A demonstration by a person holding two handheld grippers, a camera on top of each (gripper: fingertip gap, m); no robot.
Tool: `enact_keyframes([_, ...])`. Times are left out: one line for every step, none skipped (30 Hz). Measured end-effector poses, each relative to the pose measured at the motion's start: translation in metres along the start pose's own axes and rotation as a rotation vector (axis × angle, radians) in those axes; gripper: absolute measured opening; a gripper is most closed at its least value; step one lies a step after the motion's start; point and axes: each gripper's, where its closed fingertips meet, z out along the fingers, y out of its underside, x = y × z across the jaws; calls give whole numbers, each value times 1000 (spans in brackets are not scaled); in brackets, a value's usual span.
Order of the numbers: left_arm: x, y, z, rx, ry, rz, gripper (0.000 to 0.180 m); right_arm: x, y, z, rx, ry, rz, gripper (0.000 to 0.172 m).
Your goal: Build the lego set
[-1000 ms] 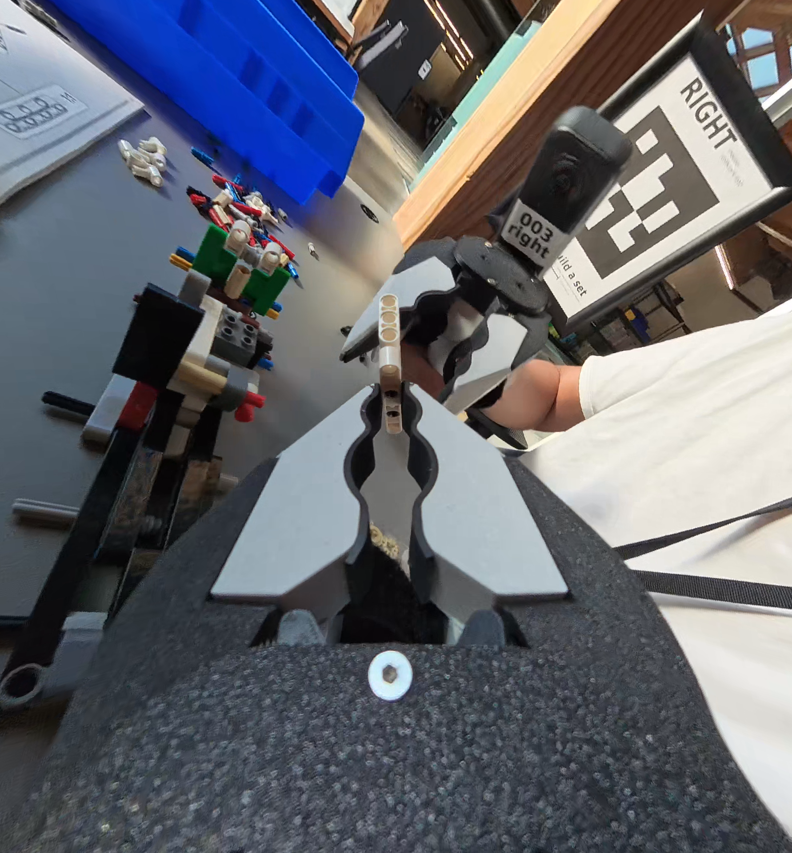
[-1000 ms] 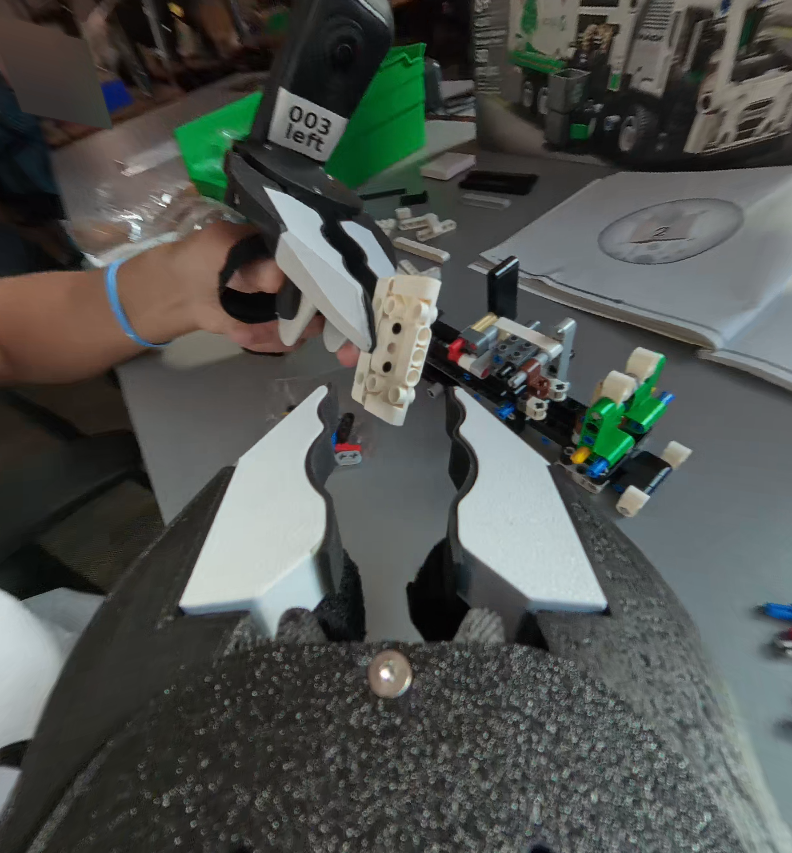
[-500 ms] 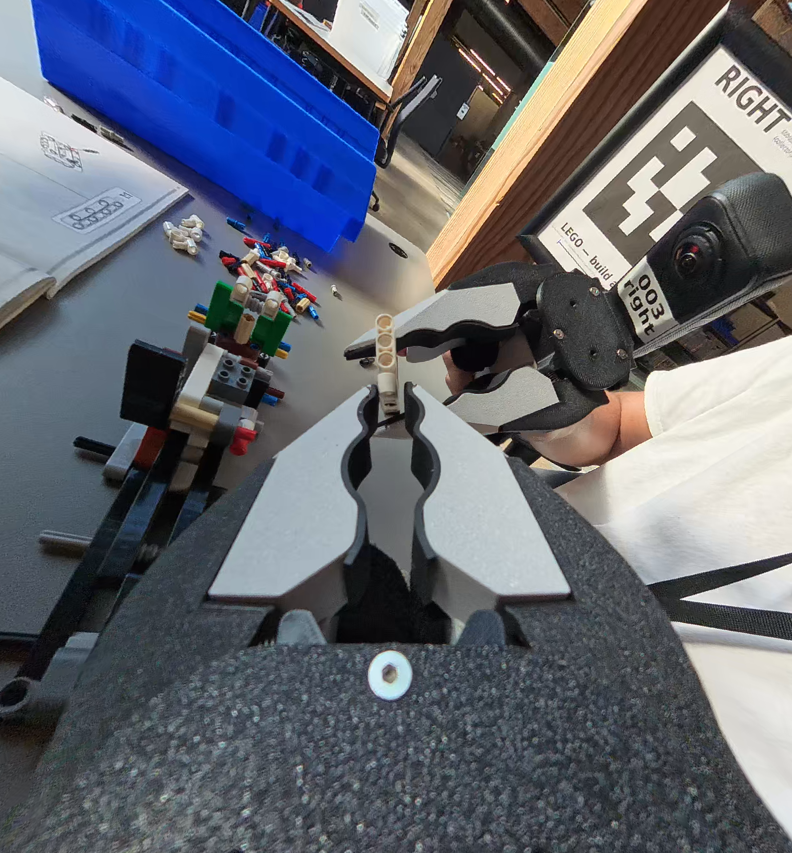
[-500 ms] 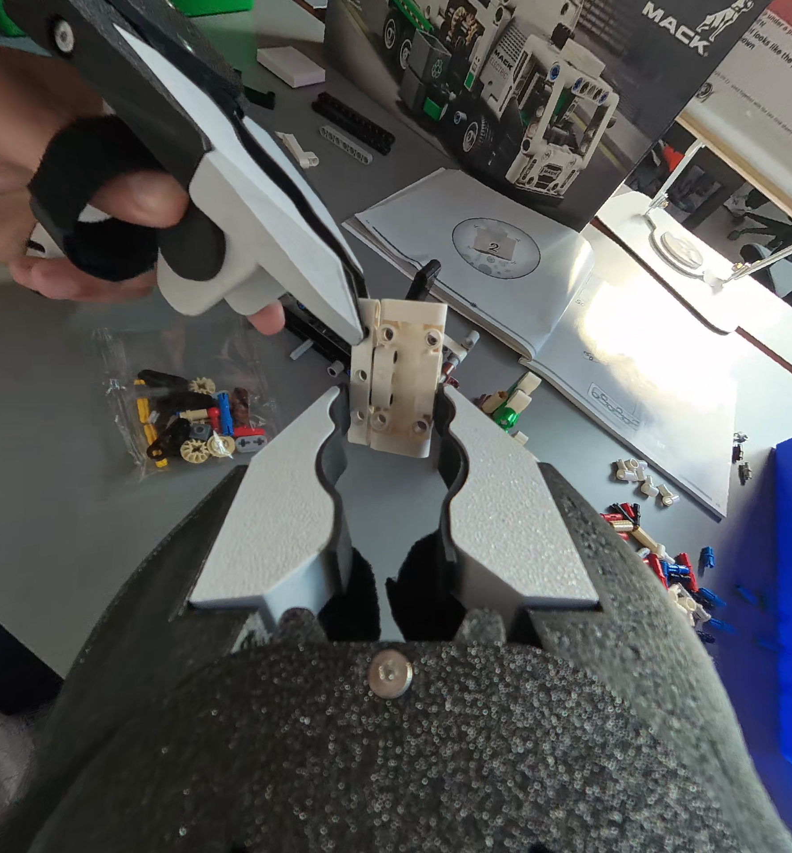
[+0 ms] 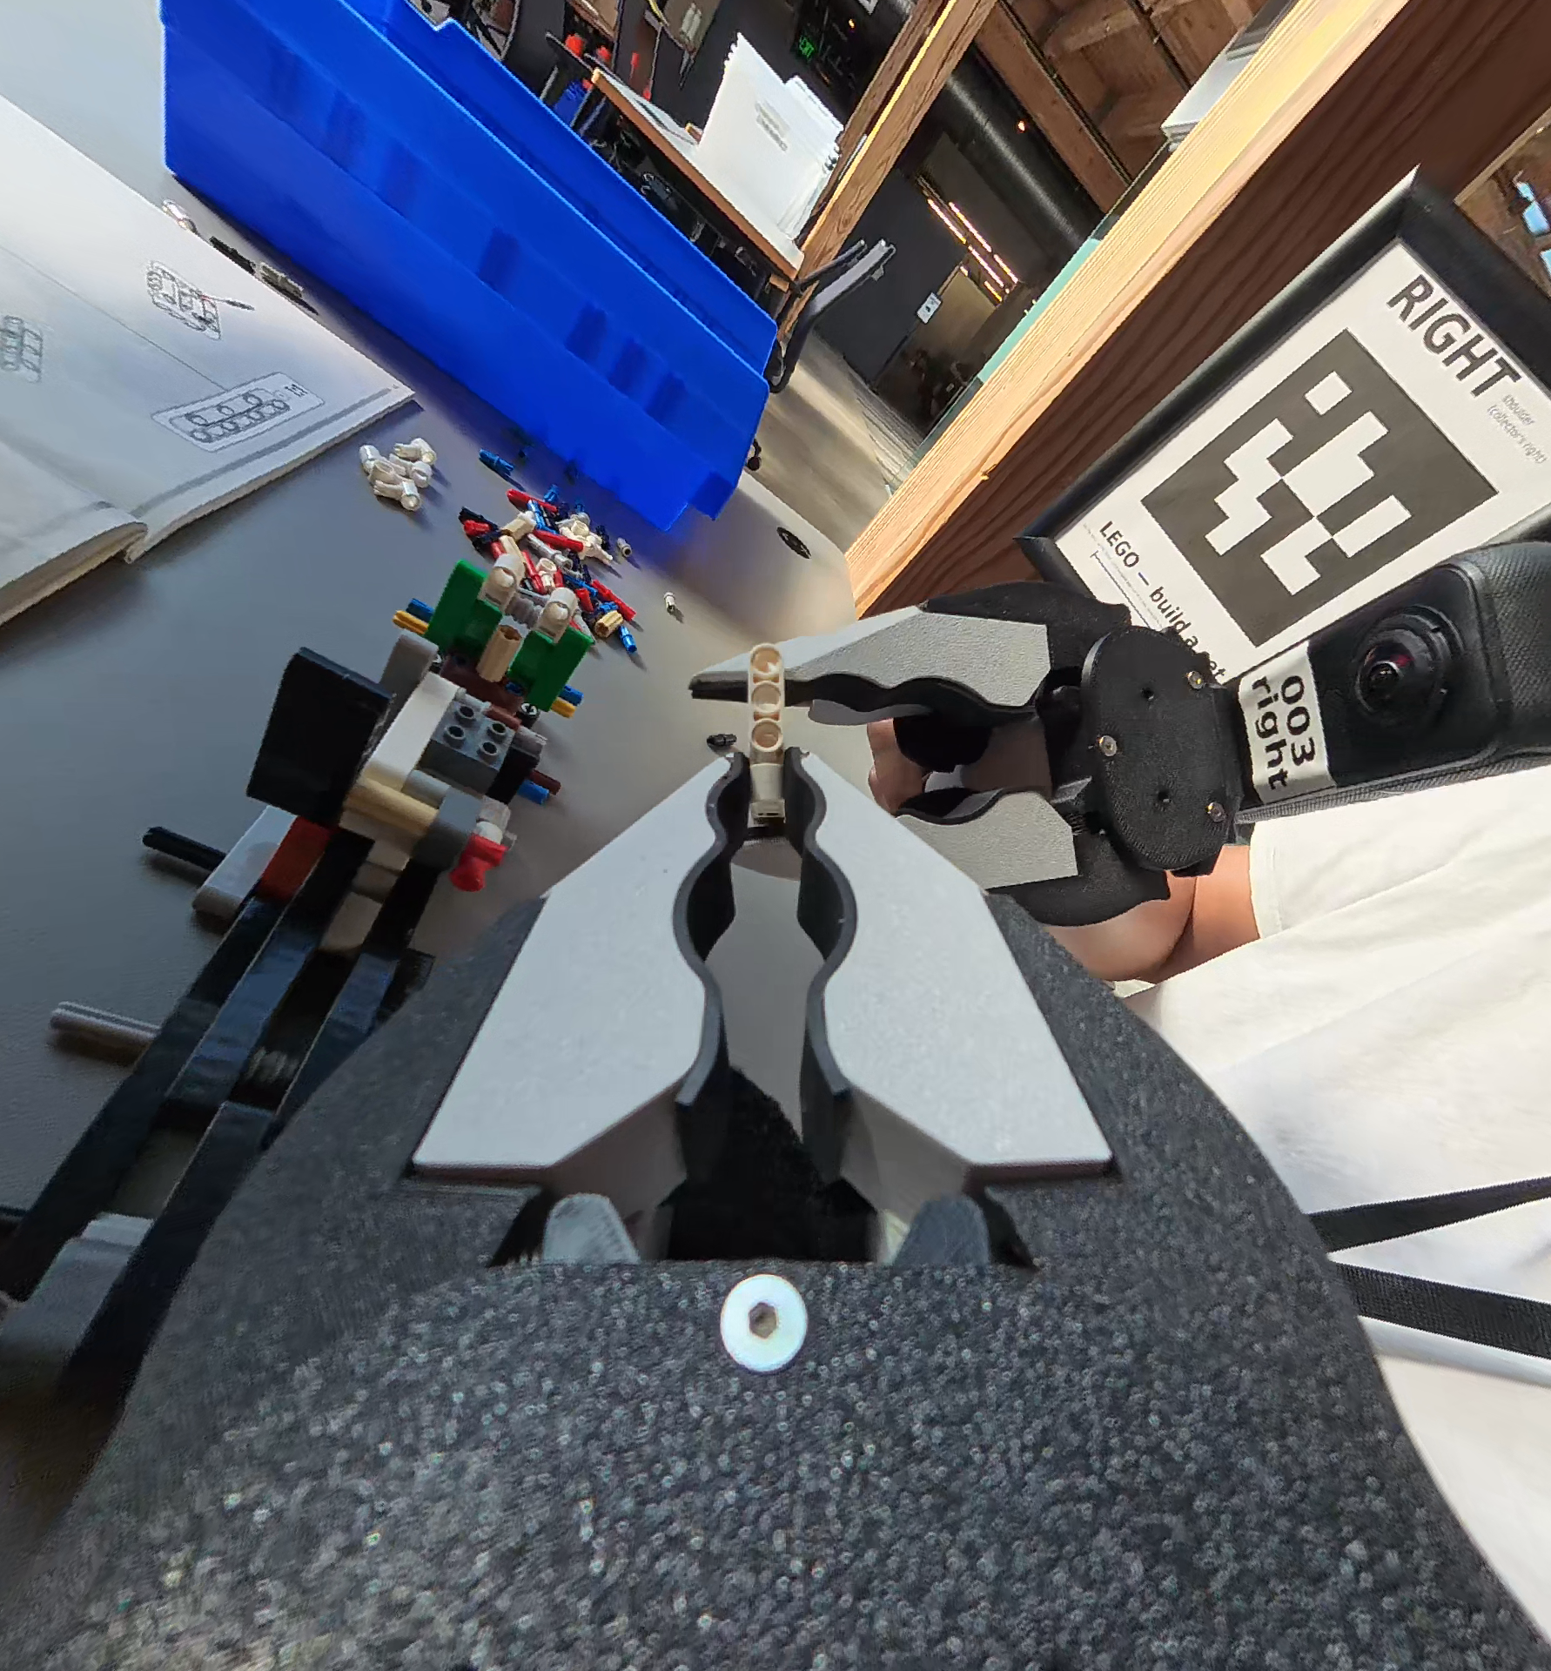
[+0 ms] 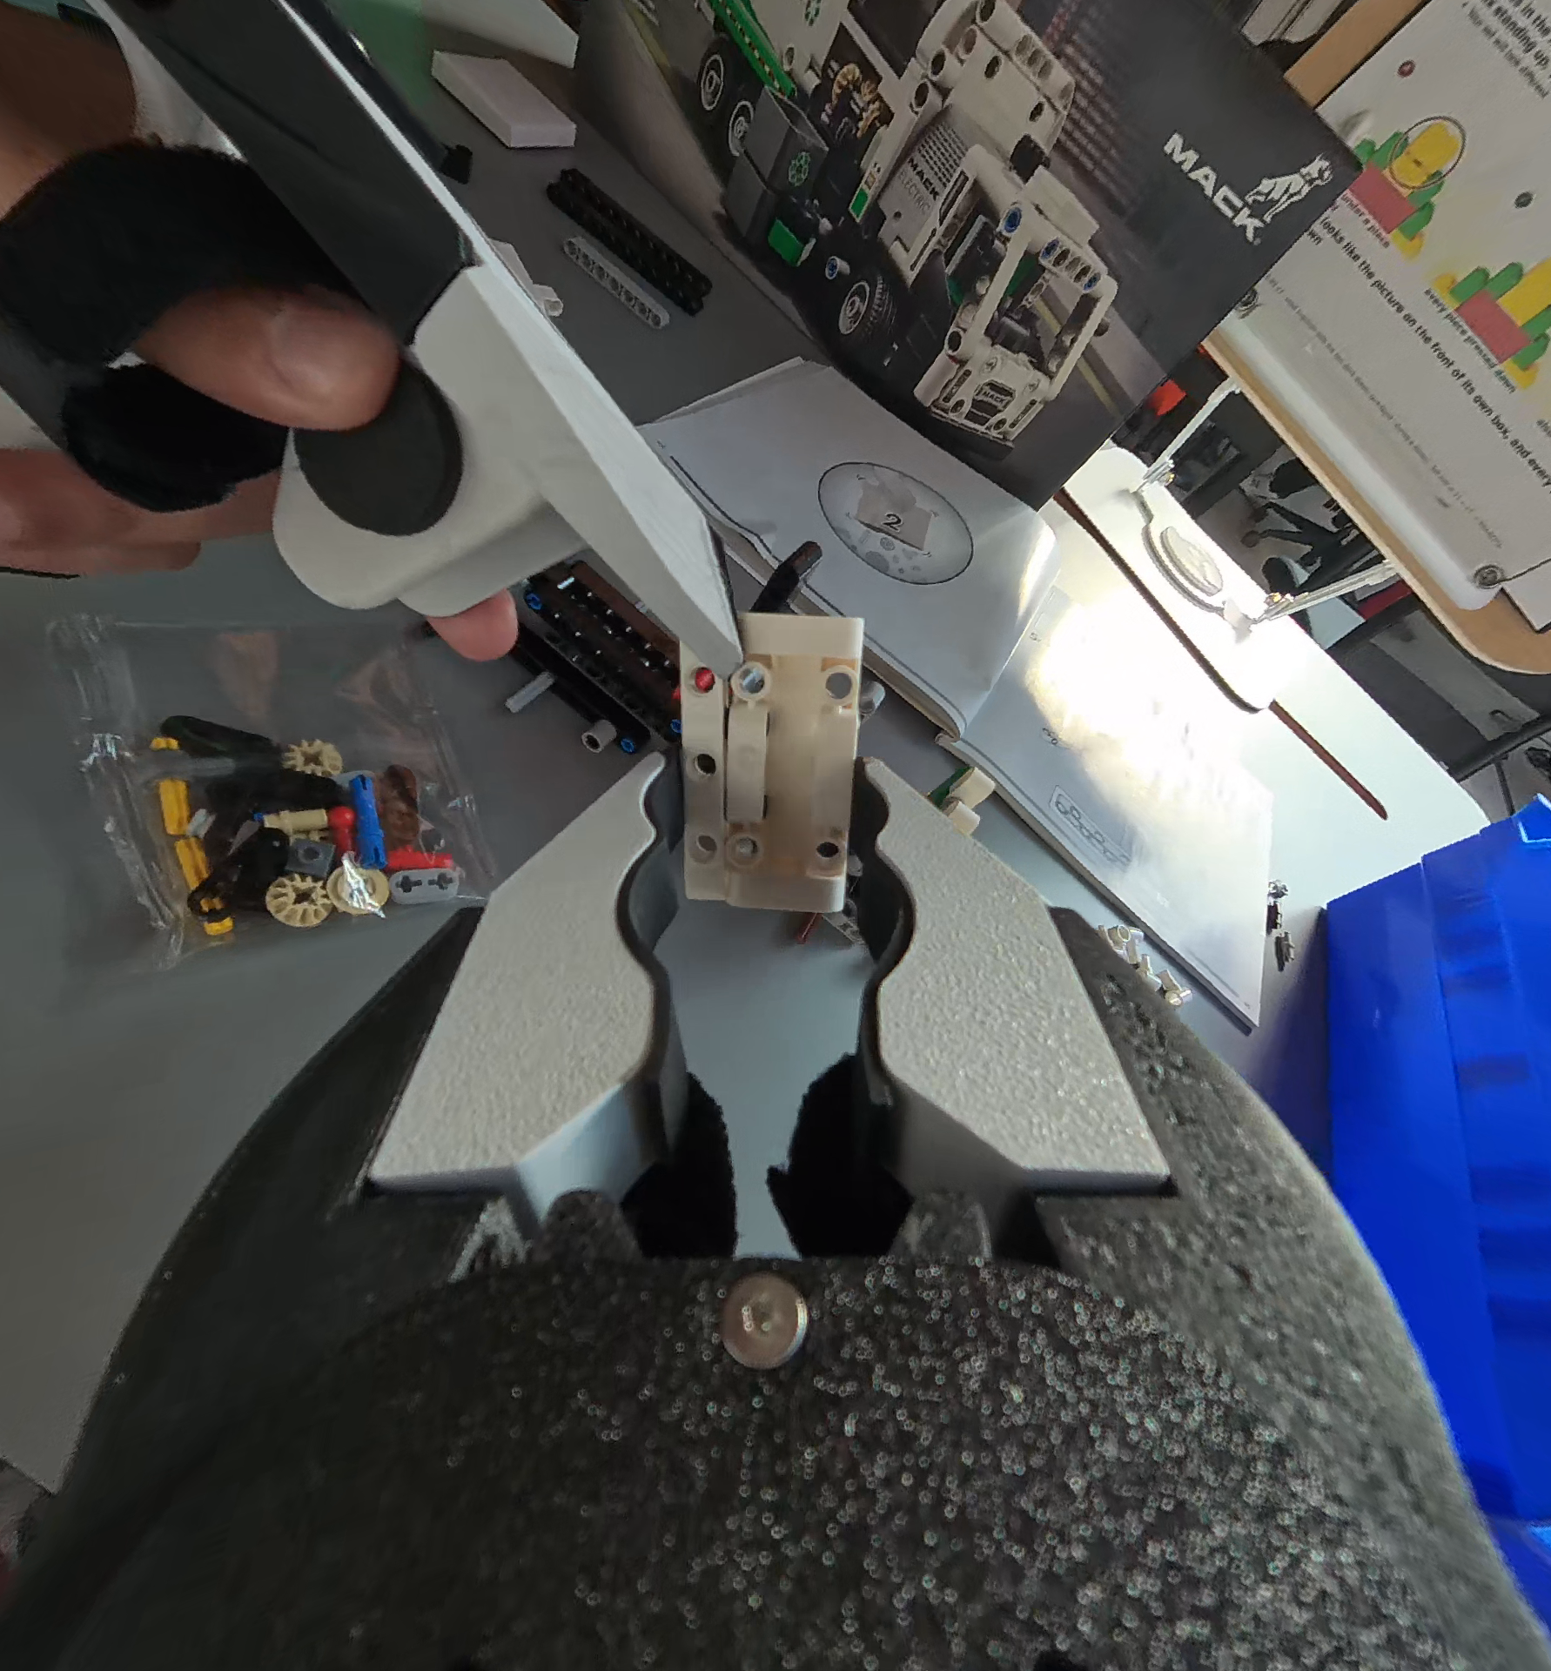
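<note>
- Since a second ago the right hand-held gripper (image 6: 767,796) has moved in from open air, and its fingers now sit around the cream panel piece (image 6: 772,769), which the left hand-held gripper (image 5: 765,778) has carried closer to it.
- The dark grey counter (image 5: 76,723) carries an open instruction booklet (image 5: 121,380), a blue plastic bin (image 5: 482,235) at its far edge, a scatter of small red, blue and cream pins (image 5: 546,542), and a part-built brick model (image 5: 410,750) with a green section.
- In the right wrist view a clear bag of small parts (image 6: 274,814) lies on the counter, and a truck set box (image 6: 980,181) stands behind the booklet.
- A framed marker sign (image 5: 1351,452) leans against a wooden wall.
- The left hand-held gripper is clamped on the thin edge of the cream panel piece, held up off the counter.
- The right hand-held gripper's fingers flank the piece's lower sides; whether they press on it I cannot tell.
</note>
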Motion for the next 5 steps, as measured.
enact_keyframes([0, 0, 0, 4, -3, -2, 5, 0, 0, 1, -4, 2, -4, 35])
enact_keyframes([0, 0, 0, 4, -3, -5, 5, 0, 0, 1, -7, -7, 2, 35])
enact_keyframes([0, 0, -1, 2, 0, -8, 5, -1, 0, 1, -7, -20, 13, 35])
enact_keyframes([-1, 1, -1, -5, -1, -10, 5, -2, 1, 1, -16, -41, 17, 35])
enact_keyframes([-1, 2, -1, -8, -1, -8, 5, -3, 2, 1, -23, -52, 10, 35])
